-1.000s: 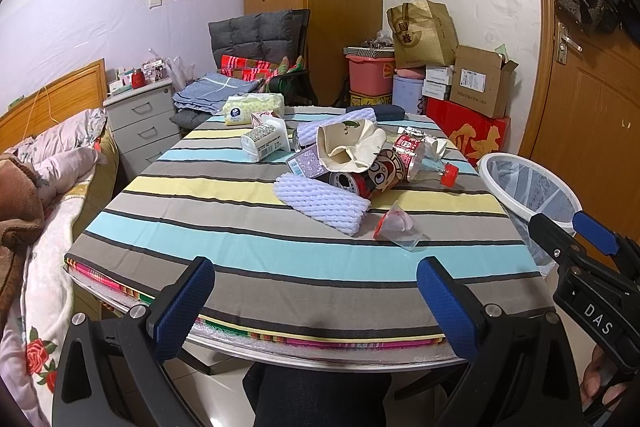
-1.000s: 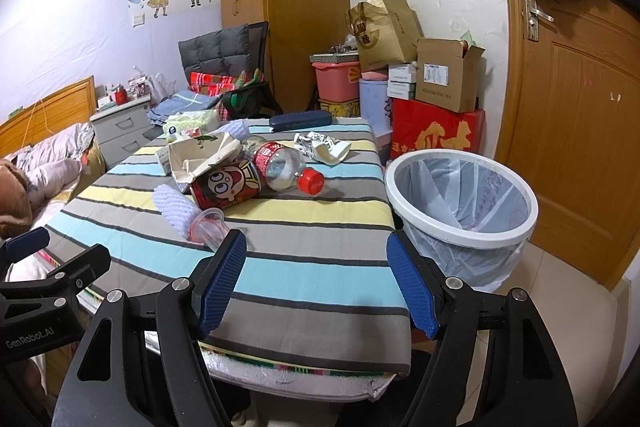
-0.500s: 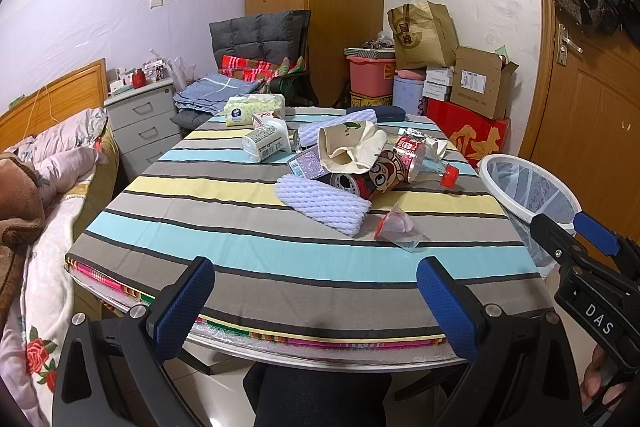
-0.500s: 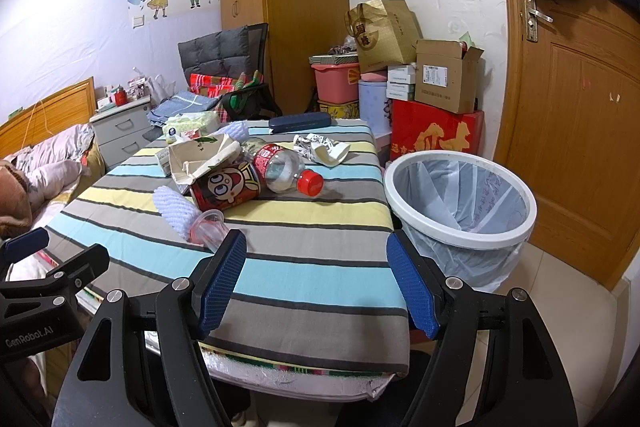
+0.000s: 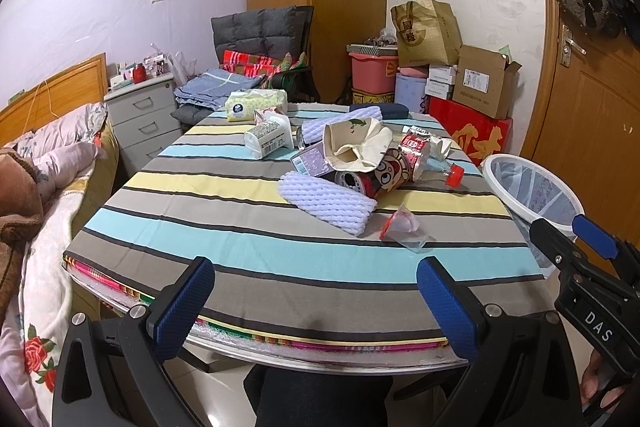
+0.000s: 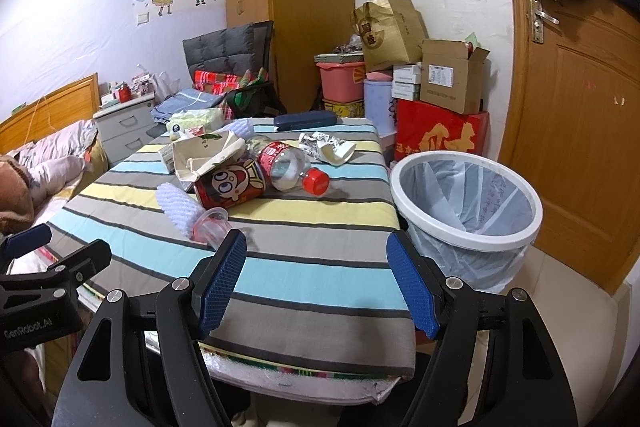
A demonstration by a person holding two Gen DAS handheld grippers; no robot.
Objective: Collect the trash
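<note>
Trash lies in a heap on the striped table (image 5: 240, 239): a white foam net sleeve (image 5: 328, 201), a red cartoon can (image 5: 384, 175), a clear bottle with a red cap (image 5: 428, 163), a cream crumpled paper bag (image 5: 356, 143), a small clear cup (image 5: 400, 223) and a milk carton (image 5: 270, 137). The white lined bin (image 6: 464, 239) stands on the floor by the table's right side. My left gripper (image 5: 316, 303) hangs open over the near table edge, holding nothing. My right gripper (image 6: 318, 279) is open too, near the table's right corner, short of the cup (image 6: 212, 223) and can (image 6: 230, 183).
A tissue pack (image 5: 256, 103) and a dark case (image 6: 306, 119) lie at the table's far end, with a crumpled wrapper (image 6: 328, 147) nearby. A bed (image 5: 48, 187) runs along the left. Boxes (image 6: 440, 107) are stacked behind the bin, beside a wooden door (image 6: 580, 131).
</note>
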